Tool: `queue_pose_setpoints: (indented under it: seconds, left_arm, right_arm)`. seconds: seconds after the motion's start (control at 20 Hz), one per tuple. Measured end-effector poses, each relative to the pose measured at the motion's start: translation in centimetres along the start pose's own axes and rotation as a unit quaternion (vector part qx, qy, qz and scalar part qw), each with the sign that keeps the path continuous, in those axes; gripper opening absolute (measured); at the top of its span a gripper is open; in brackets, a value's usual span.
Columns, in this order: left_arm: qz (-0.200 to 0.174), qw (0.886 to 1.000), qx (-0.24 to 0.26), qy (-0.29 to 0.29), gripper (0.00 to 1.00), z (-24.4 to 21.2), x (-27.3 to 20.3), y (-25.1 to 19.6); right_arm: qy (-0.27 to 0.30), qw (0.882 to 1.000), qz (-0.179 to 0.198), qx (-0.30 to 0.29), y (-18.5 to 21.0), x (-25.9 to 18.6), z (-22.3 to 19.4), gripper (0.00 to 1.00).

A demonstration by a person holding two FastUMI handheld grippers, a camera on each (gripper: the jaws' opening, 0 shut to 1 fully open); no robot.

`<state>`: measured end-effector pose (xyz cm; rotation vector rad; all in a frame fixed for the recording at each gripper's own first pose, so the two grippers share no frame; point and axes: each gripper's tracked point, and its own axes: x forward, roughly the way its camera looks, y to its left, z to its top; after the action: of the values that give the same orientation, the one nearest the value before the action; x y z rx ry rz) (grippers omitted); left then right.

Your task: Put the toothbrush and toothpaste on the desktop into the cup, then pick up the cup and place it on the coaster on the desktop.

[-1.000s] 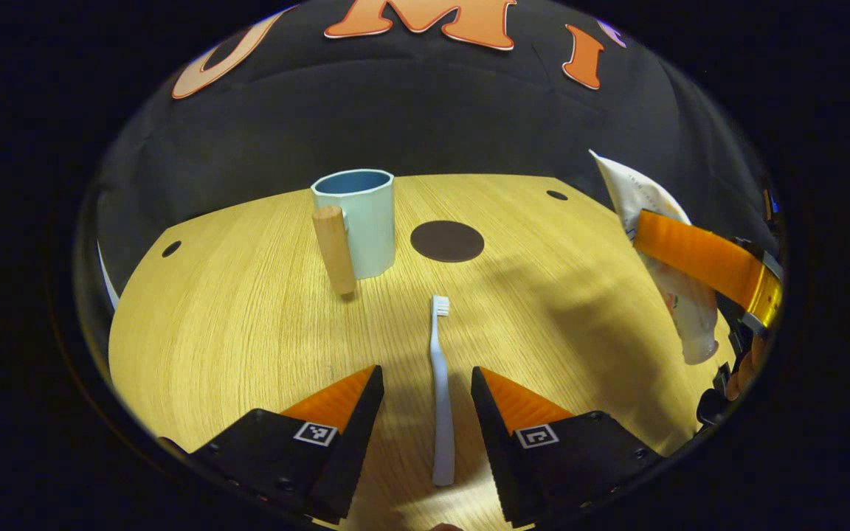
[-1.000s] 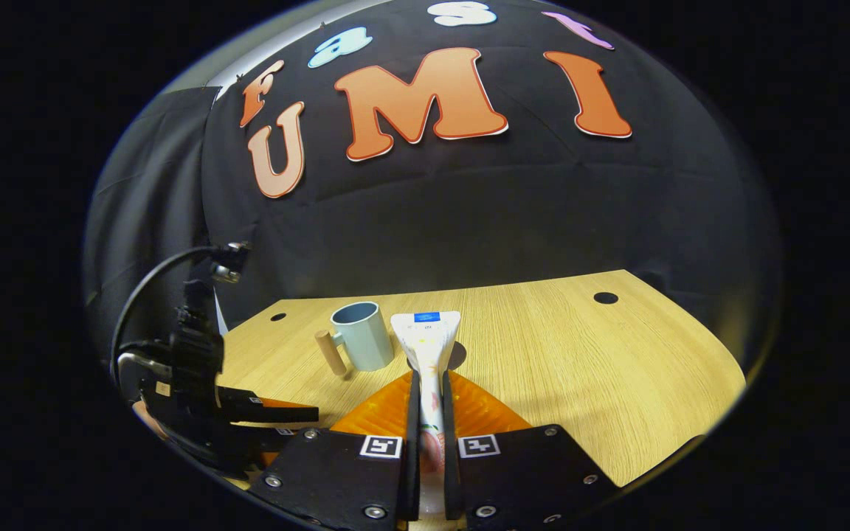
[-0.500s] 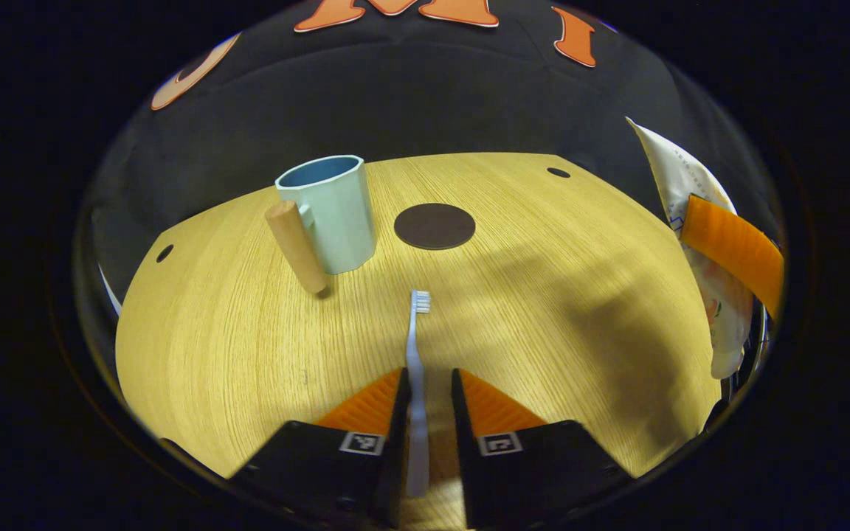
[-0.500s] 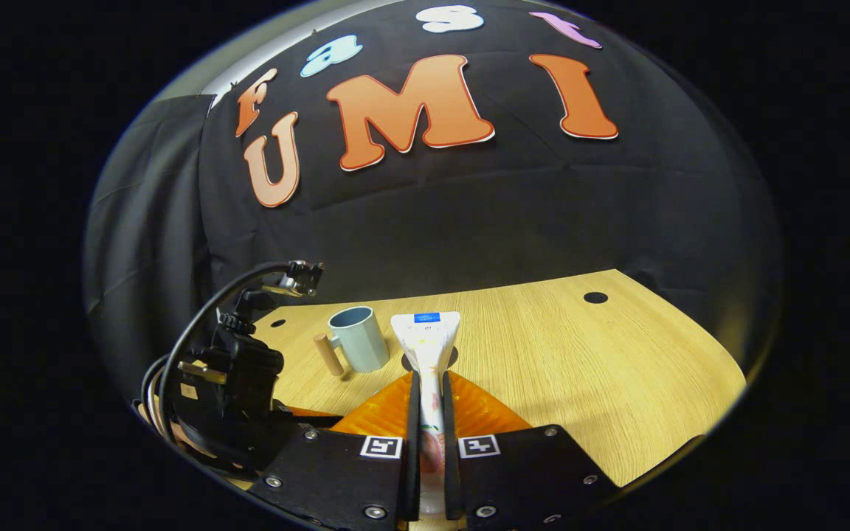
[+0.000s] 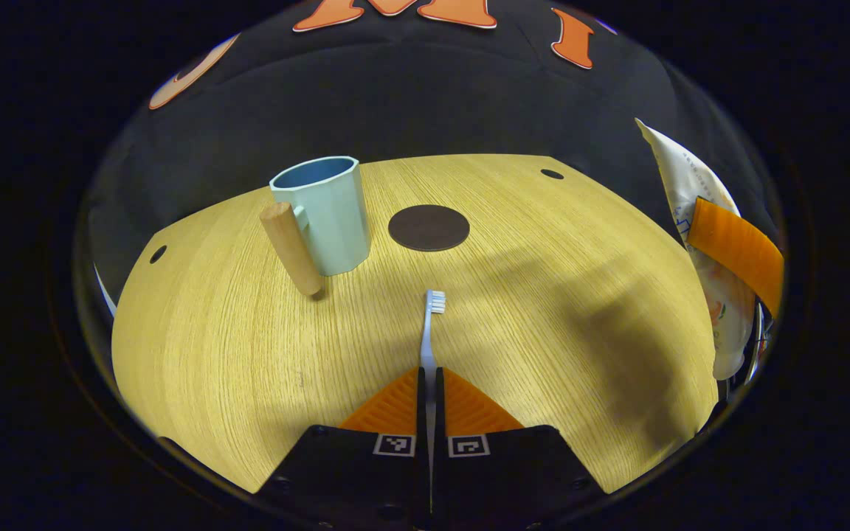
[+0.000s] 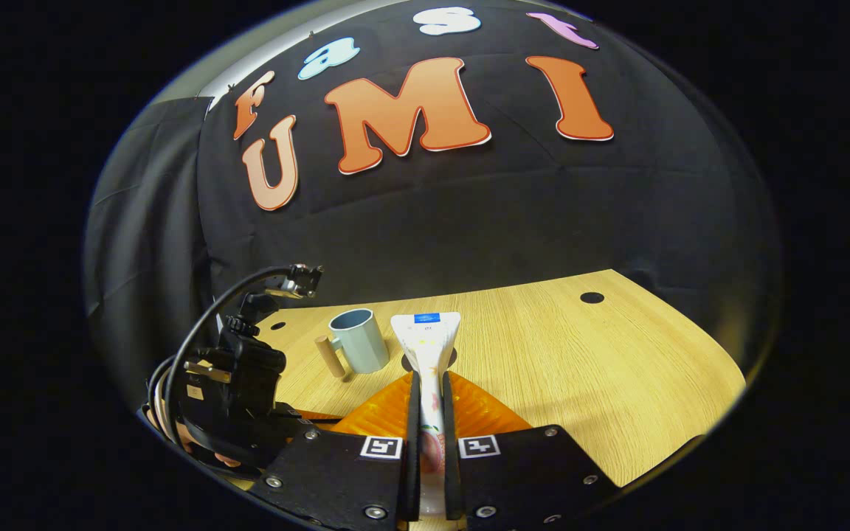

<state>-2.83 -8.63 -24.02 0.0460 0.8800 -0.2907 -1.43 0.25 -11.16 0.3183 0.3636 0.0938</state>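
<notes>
Pale wood grain covers the bench [image 5: 211, 346], and on it in the left gripper view stands a light blue cup [image 5: 322, 212] with a wooden peg handle on its left side. Just to the right of the cup lies a dark round coaster [image 5: 429, 228], flat on the bench and apart from the cup.

The left gripper [image 5: 429, 380] has its two orange-faced fingers drawn together on the handle of a white toothbrush [image 5: 429, 324], with only the thin handle between them. The toothbrush runs straight forward out of the fingers, its bristled head pointing toward the gap between cup and coaster, well short of both. Whether its head touches the bench cannot be told.

In the right gripper view the right gripper [image 6: 429, 391] is closed on a white toothpaste tube [image 6: 426, 346], both fingers pressing its lower body. The tube stands up between them, its flat crimped end uppermost. The cup [image 6: 357, 341] sits farther off on the bench, to the left of the tube. At the lower left of this view is the black body of the left gripper, with its cable looping above.
</notes>
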Motion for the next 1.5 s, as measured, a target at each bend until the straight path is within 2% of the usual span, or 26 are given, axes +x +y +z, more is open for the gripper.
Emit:
queue_pose_setpoints:
  seconds: [0.2,0.45,1.0,1.2,1.5]
  left_arm:
    - [0.010,0.998,0.014,-0.055,0.01,2.3,-1.2,1.0]
    - [0.024,0.991,0.021,-0.133,0.01,5.2,-3.8,1.9]
    - [0.026,0.962,0.005,-0.273,0.01,10.2,-8.8,4.1]
    - [0.008,0.952,-0.006,-0.306,0.01,11.2,-9.7,4.6]
    - [0.005,0.938,-0.019,-0.346,0.01,12.8,-10.2,5.0]
  right_arm:
    - [-0.004,1.000,-0.003,0.000,0.0,0.0,0.2,0.13]
    - [-0.010,1.000,-0.006,-0.002,0.1,0.2,0.5,0.13]
    - [-0.041,0.999,0.012,-0.017,3.2,3.2,4.9,0.13]
    - [-0.064,0.997,0.025,-0.025,4.6,4.7,6.8,0.13]
    - [-0.073,0.996,0.030,-0.029,5.2,7.3,7.9,0.13]
